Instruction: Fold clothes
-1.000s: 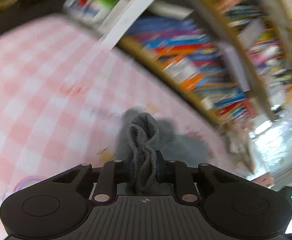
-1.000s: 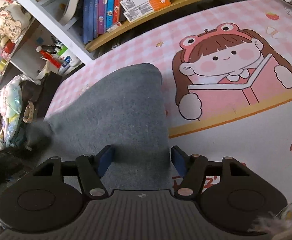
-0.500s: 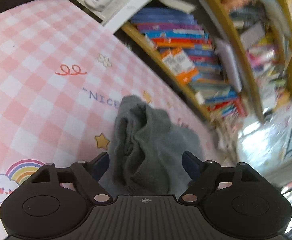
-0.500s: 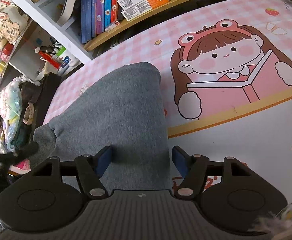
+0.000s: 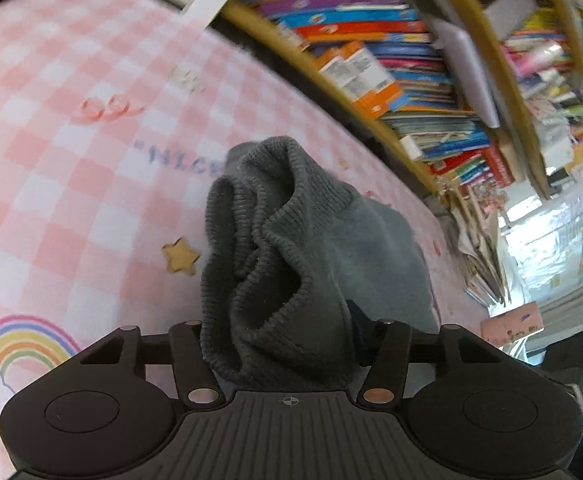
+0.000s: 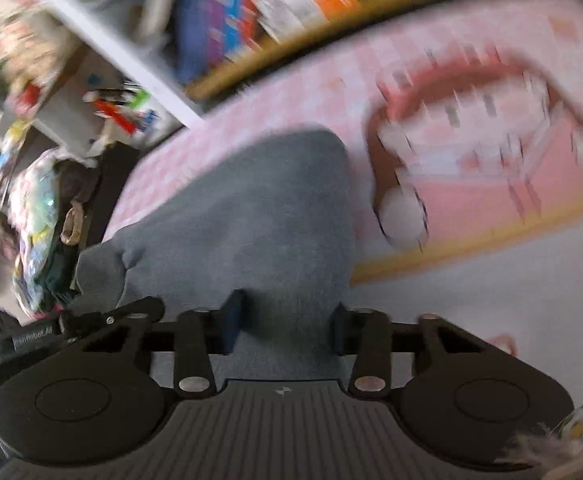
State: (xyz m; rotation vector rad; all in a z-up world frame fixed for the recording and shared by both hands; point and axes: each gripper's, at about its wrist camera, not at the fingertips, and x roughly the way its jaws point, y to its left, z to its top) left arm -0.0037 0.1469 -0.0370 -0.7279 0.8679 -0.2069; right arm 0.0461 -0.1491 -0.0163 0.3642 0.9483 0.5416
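A grey knit garment lies on the pink checked mat. Its ribbed cuff is bunched up between the fingers of my left gripper. Those jaws are closing around the bunch and have no firm pinch on it. In the right wrist view the smoother grey body of the garment spreads away over the mat. My right gripper sits over its near end. Its jaws are closing with the cloth between the blue pads. That view is smeared by motion.
Crowded bookshelves run along the mat's far edge, and they also show in the right wrist view. A heap of bags and toys lies off the mat at the left. A cartoon girl print covers the mat to the right of the garment.
My left gripper let go of the twisted cuff, opened wide, moved in closer, and is now narrowing around the bunched cuff. My right jaws have narrowed onto the cloth, and that view has gone blurry.
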